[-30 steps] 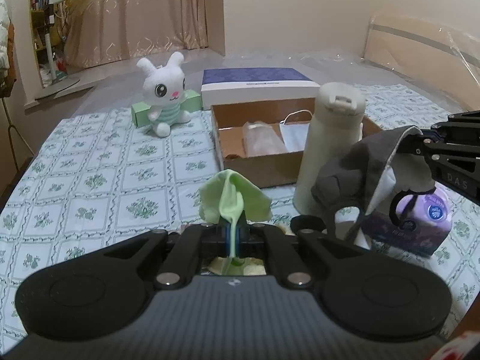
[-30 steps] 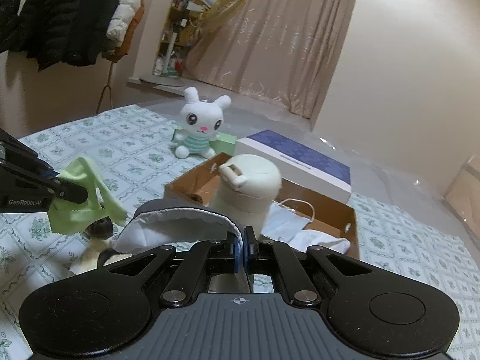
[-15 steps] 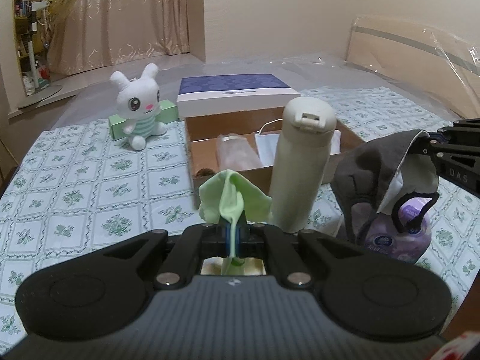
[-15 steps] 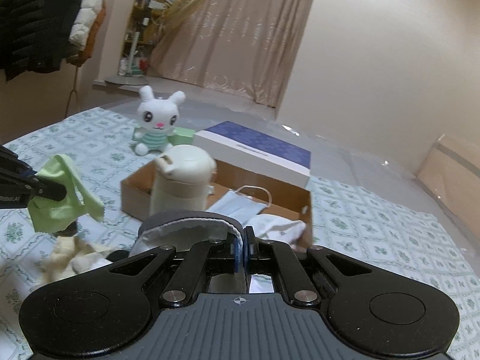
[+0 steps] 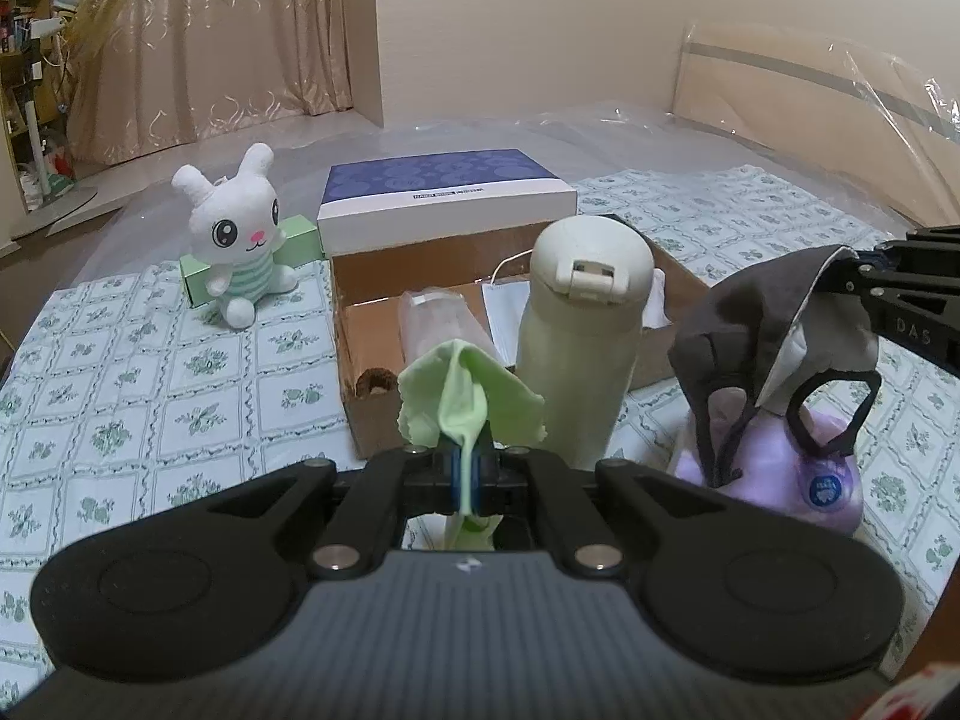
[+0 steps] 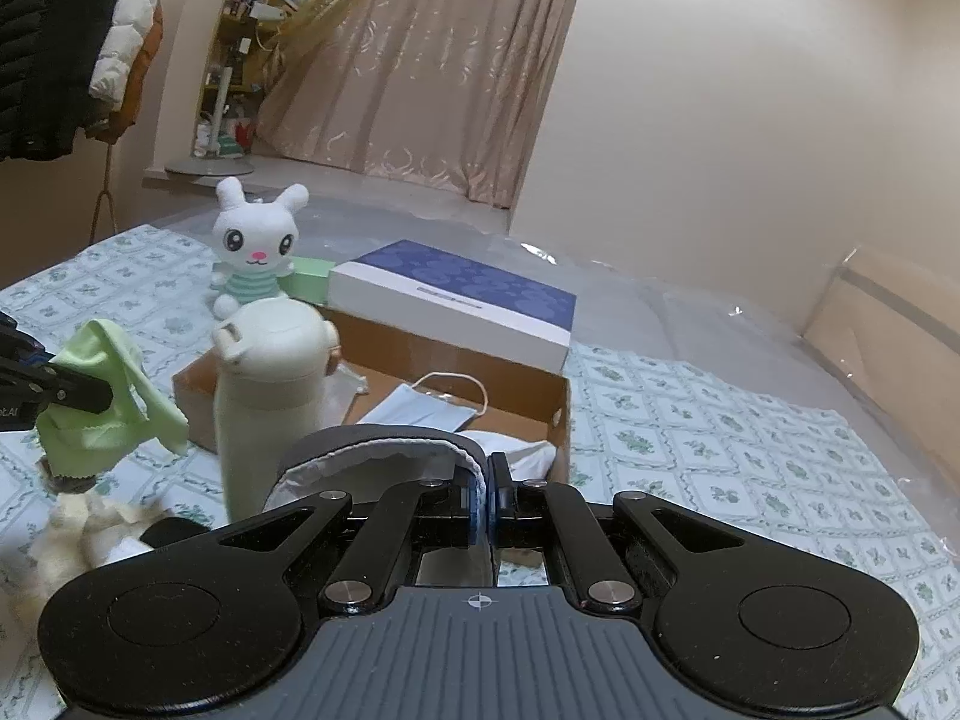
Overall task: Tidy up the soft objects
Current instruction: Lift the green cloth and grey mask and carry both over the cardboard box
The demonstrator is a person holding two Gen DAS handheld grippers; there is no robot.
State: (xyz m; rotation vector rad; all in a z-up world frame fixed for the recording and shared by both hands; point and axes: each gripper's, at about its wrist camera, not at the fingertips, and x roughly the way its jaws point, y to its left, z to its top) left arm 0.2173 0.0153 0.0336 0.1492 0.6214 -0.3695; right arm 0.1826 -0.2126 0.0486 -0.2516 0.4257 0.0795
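Two tools are clamped on soft things above the patterned bed [image 5: 150, 372]. Left tool [image 5: 465, 468] pinches a green cloth [image 5: 462, 396], which bunches up over its closed tips. Right tool [image 6: 485, 495] grips the edge of a grey mask [image 5: 762, 324], its black loops hanging free. Just beyond both stands a cream bottle [image 5: 579, 330], with an open cardboard box [image 6: 528, 378] behind it holding a pale blue mask [image 6: 420, 411]. A plush rabbit [image 5: 237, 240] sits farther left.
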